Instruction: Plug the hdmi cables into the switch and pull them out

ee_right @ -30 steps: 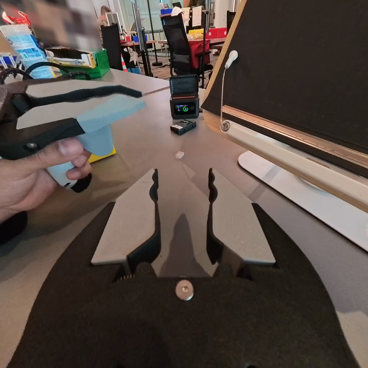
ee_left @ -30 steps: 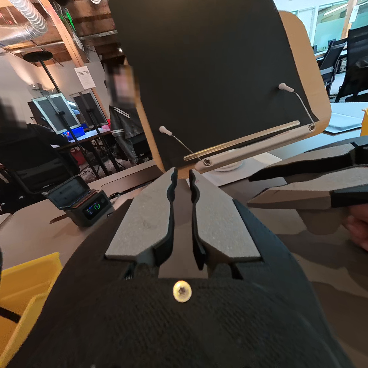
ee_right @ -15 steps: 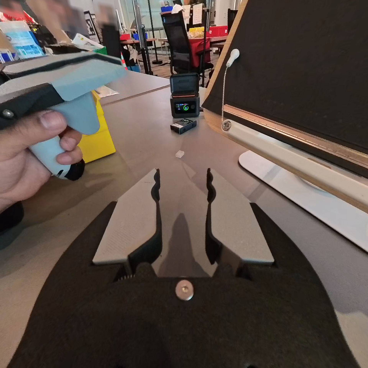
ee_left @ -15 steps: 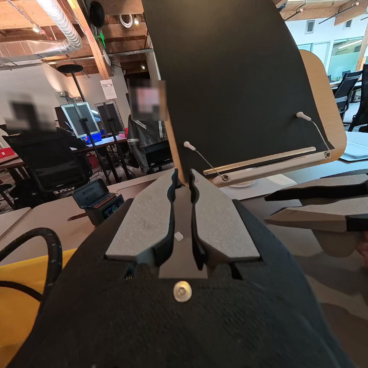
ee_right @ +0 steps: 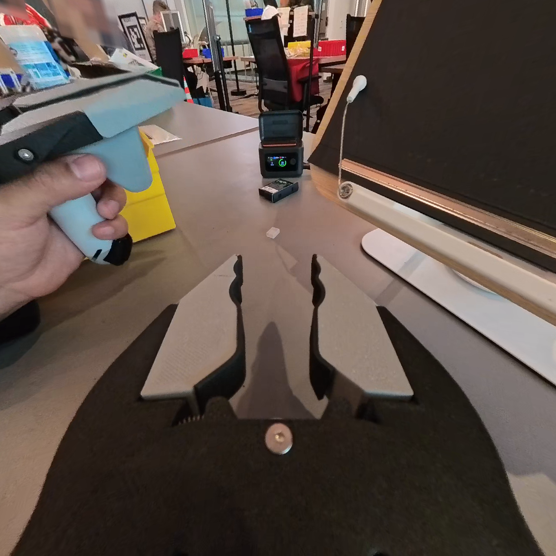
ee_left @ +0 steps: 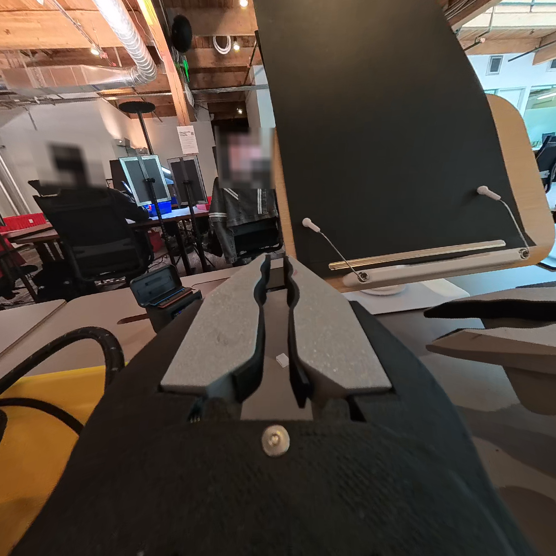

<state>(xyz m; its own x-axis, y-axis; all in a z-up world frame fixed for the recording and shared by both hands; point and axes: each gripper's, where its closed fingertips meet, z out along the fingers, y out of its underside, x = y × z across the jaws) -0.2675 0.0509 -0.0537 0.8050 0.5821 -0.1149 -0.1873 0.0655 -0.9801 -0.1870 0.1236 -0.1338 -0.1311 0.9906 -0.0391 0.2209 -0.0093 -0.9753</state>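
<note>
Both tools are held low over the grey tabletop (ee_right: 210,192), pointing forward with nothing in them, which reads to me as a pause between steps, not a grip in progress. The left tool (ee_left: 276,264) has its fingers drawn close with only a narrow slot between the tips, pinching nothing; a person's hand (ee_right: 45,228) wraps its pale blue handle, seen off to the left in the right wrist view. The right tool (ee_right: 275,261) has its fingers spread with a clear gap, and bare tabletop shows between them. Just ahead of both sits a tiny clear plastic piece (ee_right: 273,232), loose on the tabletop; what it is I cannot tell. Farther ahead of the right tool a small black case with a lit screen (ee_right: 281,156) stands with its lid up, and a flat black pack (ee_right: 278,189) lies right in front of it. To the right a tilted book stand (ee_left: 391,150) carrying a black board fills the view, probably as a plain backdrop. A yellow bin (ee_left: 45,421) sits at the left tool's lower left, with a thick black braided cable (ee_left: 111,346) looping out of it; I take this for one of the hdmi cables, stored there within reach. The switch is not visible in either view.
</note>
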